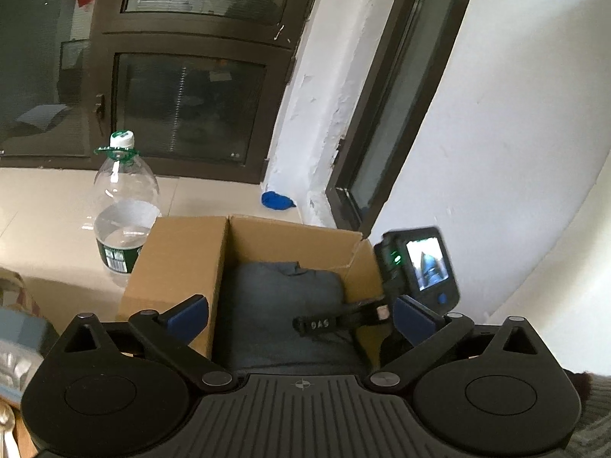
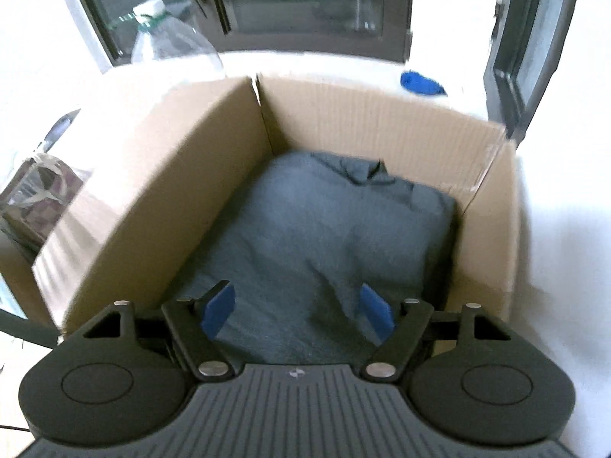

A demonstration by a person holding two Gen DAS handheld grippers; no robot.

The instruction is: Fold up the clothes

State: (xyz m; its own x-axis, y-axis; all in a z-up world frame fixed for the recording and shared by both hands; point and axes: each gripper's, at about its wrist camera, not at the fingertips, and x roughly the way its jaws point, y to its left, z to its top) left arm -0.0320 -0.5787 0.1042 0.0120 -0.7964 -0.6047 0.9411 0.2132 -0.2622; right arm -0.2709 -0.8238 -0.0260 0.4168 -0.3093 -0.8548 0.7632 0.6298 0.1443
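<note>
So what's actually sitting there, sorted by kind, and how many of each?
Cardboard box: 1
Folded grey-blue garment, lying inside the box: 1
Clear plastic water bottle, beside the box: 1
Small blue thing on the sill, too blurred to name: 1
Total: 4

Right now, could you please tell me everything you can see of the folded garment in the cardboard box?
The garment is a dark grey-blue piece of soft, slightly wrinkled cloth, folded into a rough rectangle. It lies flat on the bottom of the open cardboard box, filling most of the floor, with a bunched crease at its far end. The right gripper is above its near end, blue fingers apart and gripping nothing.
</note>
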